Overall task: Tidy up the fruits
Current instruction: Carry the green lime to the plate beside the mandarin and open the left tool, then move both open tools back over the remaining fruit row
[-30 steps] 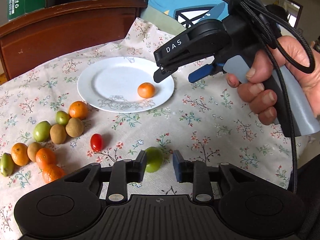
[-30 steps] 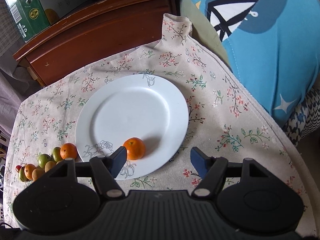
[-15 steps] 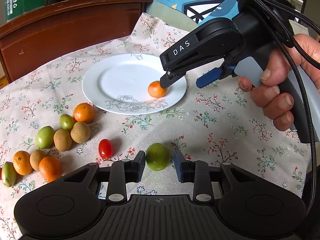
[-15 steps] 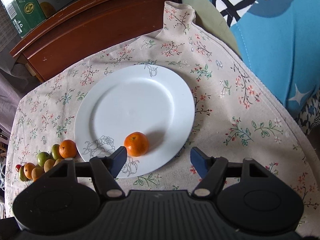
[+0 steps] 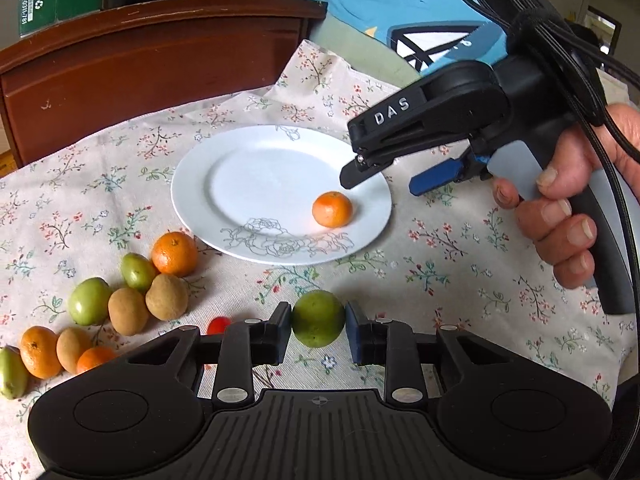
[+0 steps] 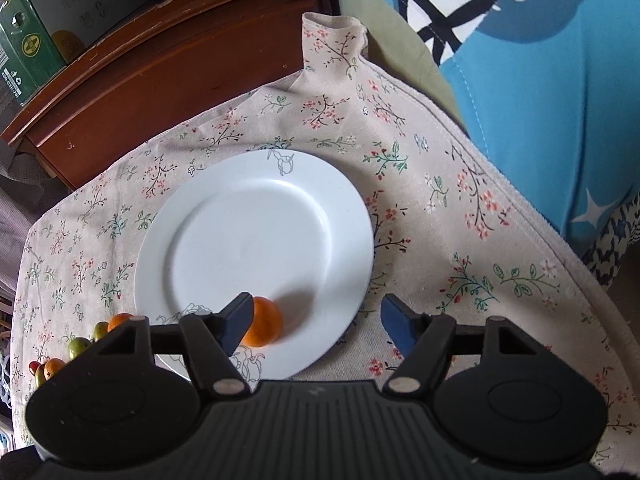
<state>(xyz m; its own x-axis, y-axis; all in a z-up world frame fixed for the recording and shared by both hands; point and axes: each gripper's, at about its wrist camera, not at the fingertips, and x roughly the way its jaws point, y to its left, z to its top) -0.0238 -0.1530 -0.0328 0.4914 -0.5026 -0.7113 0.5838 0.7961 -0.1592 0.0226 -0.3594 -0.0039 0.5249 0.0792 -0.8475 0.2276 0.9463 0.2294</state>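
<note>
The left tool (image 5: 318, 330) has just been closing its jaws and is gripping the round green fruit (image 5: 317, 323) to carry it toward the white floral-rimmed plate (image 5: 240, 184), while the right tool (image 6: 316, 316) is hovering wide apart and empty above the small orange mandarin (image 6: 264, 322) lying there

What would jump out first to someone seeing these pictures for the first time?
Probably the green fruit caught between the fingers of the left tool, low in the left wrist view, the jaws having just been closing on it. Next, the white plate on the floral cloth holds a single small orange, with the open right tool above it. A cluster of loose fruits lies left of the plate.
</note>
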